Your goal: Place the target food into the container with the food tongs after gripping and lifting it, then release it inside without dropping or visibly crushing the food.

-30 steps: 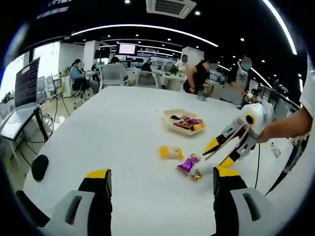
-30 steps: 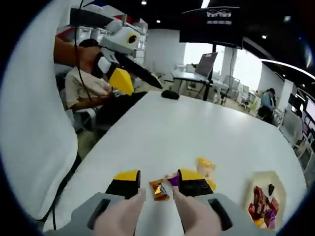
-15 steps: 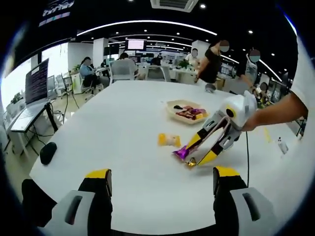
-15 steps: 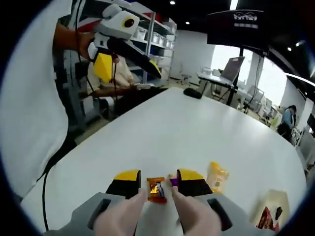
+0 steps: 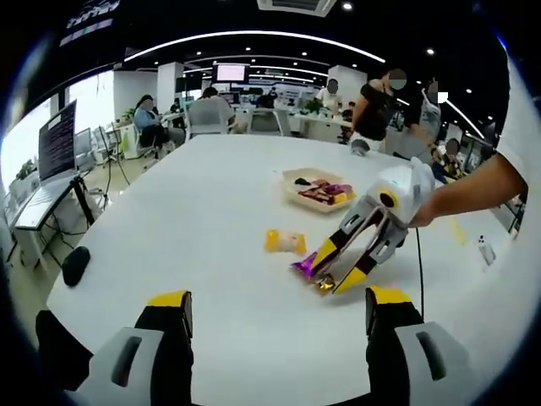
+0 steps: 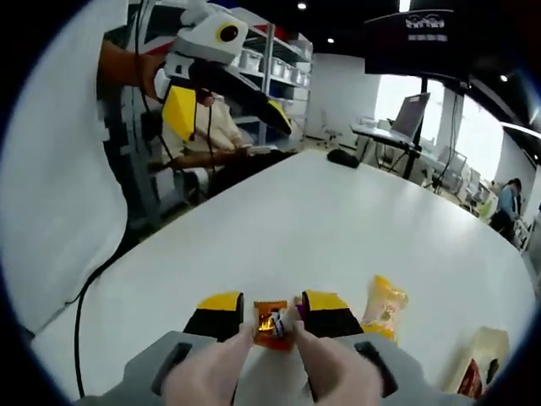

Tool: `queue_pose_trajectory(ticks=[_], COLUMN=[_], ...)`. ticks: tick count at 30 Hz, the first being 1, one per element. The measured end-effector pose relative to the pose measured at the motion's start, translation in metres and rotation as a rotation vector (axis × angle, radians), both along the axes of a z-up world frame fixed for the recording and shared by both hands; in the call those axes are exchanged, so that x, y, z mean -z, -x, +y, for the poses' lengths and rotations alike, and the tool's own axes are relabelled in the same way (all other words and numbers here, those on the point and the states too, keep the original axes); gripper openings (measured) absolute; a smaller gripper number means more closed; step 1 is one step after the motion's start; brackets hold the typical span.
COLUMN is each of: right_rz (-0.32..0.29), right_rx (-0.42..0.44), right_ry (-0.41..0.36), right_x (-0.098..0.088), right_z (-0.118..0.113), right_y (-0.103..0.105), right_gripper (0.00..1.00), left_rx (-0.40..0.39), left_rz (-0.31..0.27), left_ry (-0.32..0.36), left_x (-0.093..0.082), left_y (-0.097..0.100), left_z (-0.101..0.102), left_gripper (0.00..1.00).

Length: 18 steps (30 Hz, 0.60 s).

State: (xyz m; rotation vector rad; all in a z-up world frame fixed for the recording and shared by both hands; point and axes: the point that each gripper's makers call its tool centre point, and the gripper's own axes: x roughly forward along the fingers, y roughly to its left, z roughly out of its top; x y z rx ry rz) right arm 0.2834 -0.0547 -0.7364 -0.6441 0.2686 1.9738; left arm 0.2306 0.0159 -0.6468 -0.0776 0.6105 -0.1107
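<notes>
Now the right claw [image 6: 271, 311] is seen closed onto the orange candy [image 6: 270, 320], whose wrapper is pinched between the yellow tips; half a second ago the jaws were set slightly wider around it. In the left gripper view the same claw [image 5: 325, 272] is shown tilted down onto the candy beside the purple candy [image 5: 303, 267] on the tabletop [image 5: 211, 211]. The grip is judged secured (lifting not yet evident). The tray [image 5: 292, 193] lies well apart, beyond the yellow packet [image 5: 284, 242]. The left claw [image 5: 275, 309] is held apart, empty.
</notes>
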Motion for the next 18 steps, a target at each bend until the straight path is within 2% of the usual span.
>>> queue_pose_trajectory(ticks=[2,8,10,14,16,18], right_rz=[-0.011,0.018,0.038,0.035,0.055,0.102], right_rx=[-0.014,-0.022,0.019,0.141,0.218,0.338], right_ry=[-0.003,0.004,0.022,0.05,0.057,0.076], right_x=[0.001,0.001,0.002,0.003,0.005,0.005], right_z=[0.0,-0.001,-0.002,0.003,0.003,0.004], right_y=[-0.001,0.002,0.0,-0.006,-0.011,-0.015], right_gripper=[0.26,0.23,0.21,0.19,0.19,0.19], left_rx=[0.005,0.013,0.02,0.047,0.069,0.102], left_rz=[0.003,0.005,0.006,0.005,0.005,0.003], left_ry=[0.0,0.004,0.006,0.007,0.012,0.017], left_x=[0.0,-0.002,-0.002,-0.005,-0.005,-0.007], left_y=[-0.002,-0.006,-0.007,-0.011,-0.016,-0.021], left_z=[0.001,0.003,0.003,0.002,0.002,0.0], left_gripper=[0.84,0.83,0.83,0.83,0.83,0.83])
